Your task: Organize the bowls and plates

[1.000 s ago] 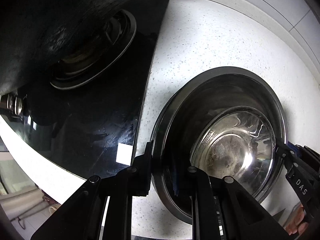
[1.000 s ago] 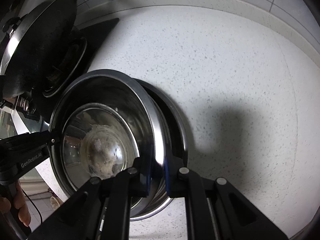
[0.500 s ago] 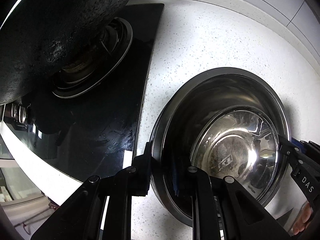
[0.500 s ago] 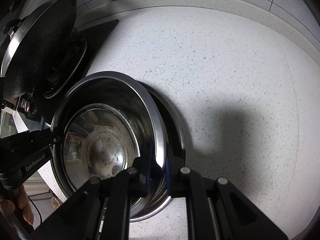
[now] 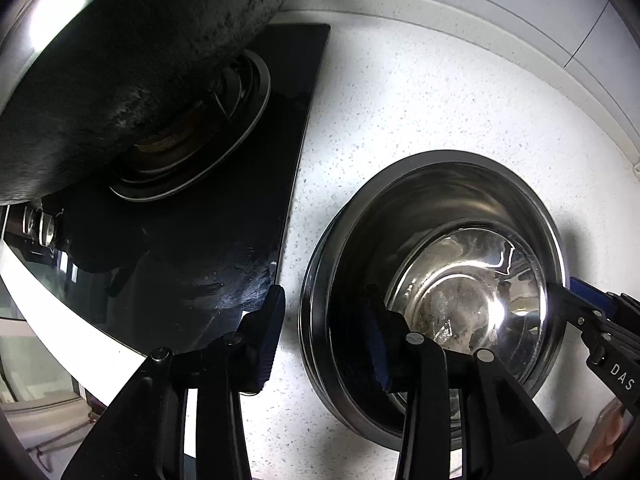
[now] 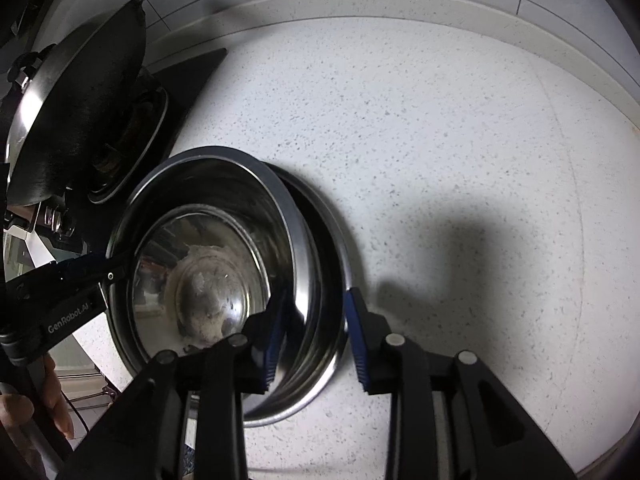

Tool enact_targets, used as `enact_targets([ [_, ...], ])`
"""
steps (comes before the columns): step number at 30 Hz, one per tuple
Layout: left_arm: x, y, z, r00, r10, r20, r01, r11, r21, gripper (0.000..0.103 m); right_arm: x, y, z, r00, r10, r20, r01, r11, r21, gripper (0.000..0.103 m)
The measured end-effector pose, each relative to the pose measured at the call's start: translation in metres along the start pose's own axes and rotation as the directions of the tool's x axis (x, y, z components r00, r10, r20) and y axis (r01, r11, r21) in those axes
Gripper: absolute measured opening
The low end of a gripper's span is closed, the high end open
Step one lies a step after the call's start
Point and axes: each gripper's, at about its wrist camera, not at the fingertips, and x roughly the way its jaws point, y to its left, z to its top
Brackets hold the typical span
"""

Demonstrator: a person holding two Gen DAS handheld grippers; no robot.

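Steel bowls sit nested on the white speckled counter (image 6: 440, 140): a shiny inner bowl (image 5: 460, 292) (image 6: 200, 276) inside a darker outer one (image 5: 320, 280) (image 6: 334, 248). My left gripper (image 5: 324, 332) points down and straddles the stack's left rim. Its jaws are opening, with a gap between pads and rim. My right gripper (image 6: 316, 332) straddles the opposite rim. Its jaws are opening too, and the blue pads stand off the metal. Each view shows a finger of the other gripper at the far rim, the right one's finger (image 5: 580, 312) and the left one's finger (image 6: 80, 280).
A black wok (image 5: 120, 80) (image 6: 76, 120) rests on the burner of a black glass hob (image 5: 200, 260) just left of the bowls. A raised backsplash ledge (image 6: 400, 4) runs along the back. The counter's front edge lies lower left. A hand (image 6: 52, 400) holds a gripper handle.
Both grippers were shut on the bowl rim and have now parted their jaws, letting it go. The left gripper has risen slightly. The bowls stay in place.
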Motion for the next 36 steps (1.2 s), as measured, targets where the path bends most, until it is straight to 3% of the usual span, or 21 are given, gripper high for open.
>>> enact_targets([
  [4, -0.017, -0.001, -0.007, 0.999, -0.013, 0.049, 0.012, 1.0, 0.013, 0.04, -0.016, -0.001, -0.005, 0.999, -0.004, 0.036, 0.004, 1.0, 0.001, 0.029],
  [11, -0.058, -0.004, -0.021, 0.985, -0.007, 0.172, -0.008, 0.997, 0.083, 0.04, -0.043, 0.004, -0.015, 0.992, -0.041, 0.116, 0.042, 0.999, -0.011, 0.029],
  [24, -0.078, -0.028, -0.026, 0.96, -0.086, 0.267, 0.045, 0.987, 0.156, 0.04, -0.068, 0.0, -0.037, 0.961, -0.112, 0.255, 0.099, 0.993, 0.064, 0.029],
  [27, -0.095, -0.037, -0.035, 0.939, -0.099, 0.33, 0.046, 0.986, 0.163, 0.04, -0.08, -0.004, -0.045, 0.948, -0.111, 0.297, 0.091, 0.993, 0.08, 0.029],
  [31, -0.125, -0.046, -0.059, 0.895, -0.116, 0.43, 0.051, 0.986, 0.161, 0.04, -0.11, -0.008, -0.071, 0.908, -0.112, 0.403, 0.079, 0.992, 0.098, 0.029],
  [33, -0.142, -0.048, -0.078, 0.866, -0.126, 0.485, 0.06, 0.987, 0.15, 0.04, -0.13, -0.011, -0.09, 0.876, -0.113, 0.469, 0.073, 0.992, 0.103, 0.029],
  [36, -0.176, -0.052, -0.111, 0.804, -0.107, 0.585, 0.039, 0.991, 0.128, 0.04, -0.161, -0.013, -0.119, 0.817, -0.114, 0.565, 0.068, 0.993, 0.101, 0.029],
])
